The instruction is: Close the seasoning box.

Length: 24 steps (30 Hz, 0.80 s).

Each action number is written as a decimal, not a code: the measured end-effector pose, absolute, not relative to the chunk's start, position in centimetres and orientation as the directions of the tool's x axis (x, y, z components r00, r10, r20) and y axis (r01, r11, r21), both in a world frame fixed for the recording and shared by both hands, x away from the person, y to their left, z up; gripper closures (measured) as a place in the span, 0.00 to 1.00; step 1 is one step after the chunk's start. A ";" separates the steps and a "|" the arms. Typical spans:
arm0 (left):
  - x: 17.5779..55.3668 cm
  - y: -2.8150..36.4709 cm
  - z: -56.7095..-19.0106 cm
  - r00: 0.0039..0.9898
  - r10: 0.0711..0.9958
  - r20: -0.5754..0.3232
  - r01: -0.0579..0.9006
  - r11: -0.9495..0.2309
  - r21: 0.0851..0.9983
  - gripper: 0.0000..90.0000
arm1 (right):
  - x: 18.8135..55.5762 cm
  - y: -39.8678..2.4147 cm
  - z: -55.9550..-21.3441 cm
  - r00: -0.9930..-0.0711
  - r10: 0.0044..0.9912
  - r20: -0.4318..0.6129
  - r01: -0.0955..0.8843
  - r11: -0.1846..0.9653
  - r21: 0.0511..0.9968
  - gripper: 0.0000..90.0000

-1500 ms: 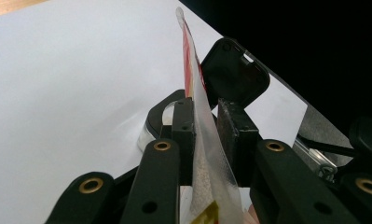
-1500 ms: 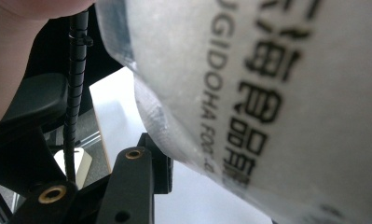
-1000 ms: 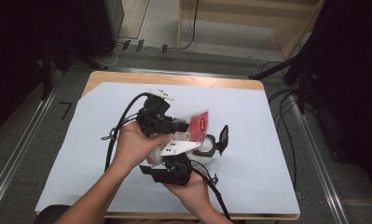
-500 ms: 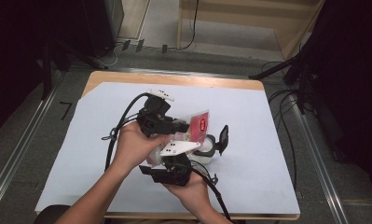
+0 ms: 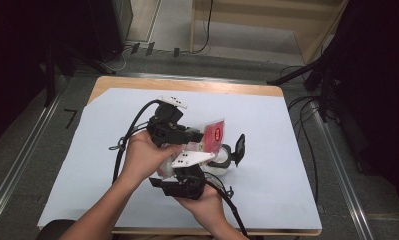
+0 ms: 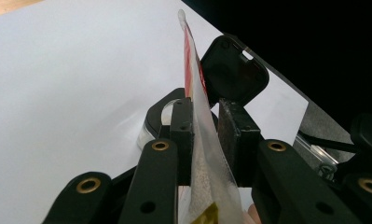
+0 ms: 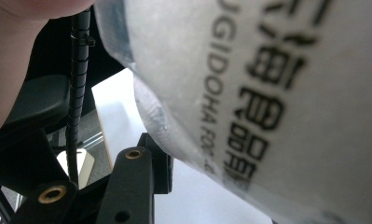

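Table [image 5: 287,200] under white sheet [image 5: 87,150]. Packet [image 5: 213,134] at centre, above table. Left tongs [image 5: 199,137] clamp packet edge, jaws narrow. Right tongs [image 5: 184,170] at 6 o'clock of packet; packet close against them, grip unclear. Jar [image 5: 222,156] with black flip lid [image 5: 240,149] at 4 o'clock.

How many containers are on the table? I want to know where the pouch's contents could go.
1. A small clear jar with a black flip lid standing open sits near the table's middle, just beyond the pouch; another could be hidden behind the hands.
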<state>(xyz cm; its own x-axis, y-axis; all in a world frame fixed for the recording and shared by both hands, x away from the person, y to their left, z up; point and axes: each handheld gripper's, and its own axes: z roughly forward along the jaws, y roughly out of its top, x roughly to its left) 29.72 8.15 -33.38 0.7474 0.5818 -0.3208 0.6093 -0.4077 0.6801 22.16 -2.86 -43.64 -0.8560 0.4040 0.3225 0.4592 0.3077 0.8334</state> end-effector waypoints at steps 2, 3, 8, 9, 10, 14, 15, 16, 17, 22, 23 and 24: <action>29.7 8.2 -33.4 0.749 0.580 -0.319 0.607 -0.410 0.681 0.85 | 22.2 -2.9 -43.6 -0.856 0.404 0.323 0.459 0.307 0.833 0.70; 29.7 8.1 -33.4 0.751 0.579 -0.318 0.606 -0.410 0.682 0.85 | 22.2 -2.9 -43.7 -0.857 0.404 0.320 0.457 0.308 0.834 0.70; 29.7 8.1 -33.4 0.751 0.579 -0.319 0.606 -0.411 0.681 0.85 | 22.1 -2.9 -43.7 -0.856 0.406 0.320 0.458 0.307 0.835 0.70; 29.7 8.1 -33.4 0.751 0.578 -0.318 0.605 -0.411 0.682 0.85 | 22.1 -2.9 -43.7 -0.856 0.406 0.321 0.458 0.307 0.834 0.70; 29.7 8.1 -33.4 0.752 0.578 -0.318 0.605 -0.412 0.682 0.85 | 22.1 -2.9 -43.7 -0.856 0.406 0.321 0.458 0.307 0.834 0.70; 29.7 8.1 -33.4 0.752 0.578 -0.317 0.604 -0.412 0.682 0.85 | 22.1 -2.9 -43.7 -0.856 0.405 0.320 0.457 0.307 0.834 0.70; 29.7 8.1 -33.4 0.752 0.578 -0.317 0.604 -0.412 0.682 0.85 | 22.1 -2.9 -43.7 -0.856 0.405 0.320 0.457 0.307 0.835 0.70; 29.7 8.1 -33.4 0.752 0.578 -0.316 0.604 -0.412 0.682 0.85 | 22.1 -2.9 -43.7 -0.856 0.405 0.320 0.457 0.307 0.835 0.70; 29.7 8.1 -33.4 0.753 0.579 -0.313 0.603 -0.416 0.681 0.85 | 22.1 -2.9 -43.7 -0.857 0.405 0.319 0.457 0.307 0.835 0.70; 29.6 8.0 -33.3 0.754 0.579 -0.310 0.600 -0.414 0.685 0.85 | 22.1 -2.9 -43.7 -0.856 0.405 0.320 0.457 0.307 0.835 0.70; 29.6 8.0 -33.3 0.753 0.579 -0.312 0.601 -0.414 0.684 0.85 | 22.1 -2.9 -43.7 -0.856 0.405 0.320 0.457 0.307 0.835 0.70; 29.6 8.0 -33.3 0.753 0.578 -0.313 0.601 -0.413 0.684 0.85 | 22.1 -2.9 -43.7 -0.856 0.407 0.320 0.457 0.307 0.835 0.70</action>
